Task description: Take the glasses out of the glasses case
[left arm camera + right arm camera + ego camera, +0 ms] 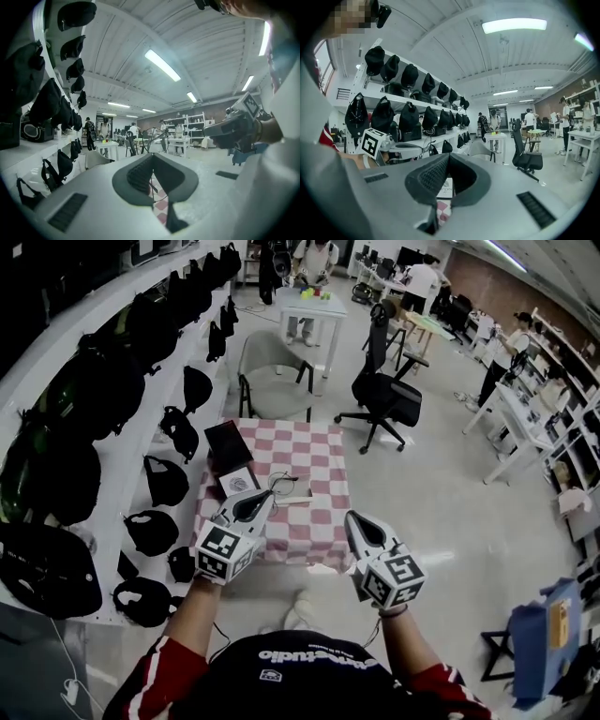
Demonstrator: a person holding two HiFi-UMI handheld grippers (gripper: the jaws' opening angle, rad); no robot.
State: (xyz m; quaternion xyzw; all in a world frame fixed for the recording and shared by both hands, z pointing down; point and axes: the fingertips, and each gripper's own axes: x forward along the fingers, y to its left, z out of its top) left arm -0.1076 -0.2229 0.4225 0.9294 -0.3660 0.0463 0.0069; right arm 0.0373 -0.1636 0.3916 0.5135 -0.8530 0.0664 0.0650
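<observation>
Left gripper (261,501): jaws pressed together on the thin wire rim of the glasses (284,484). The left gripper view showed a round rim (153,137) standing up past the jaw tips.

Right gripper (354,521): jaws closed, nothing between them, held near the front edge of the table (309,451).

Glasses were at the left gripper's tips over the checked cloth, just right of a small box (240,482). The black case (228,444) lay beyond, apart from them.

Risk: the grip was on one thin wire only, so the frame could pivot, slip or bend. A dangling arm might catch the box on lowering.

Long axis appeared to run roughly across the table, pointing rightward from the jaws. The lens facing could not be judged.
</observation>
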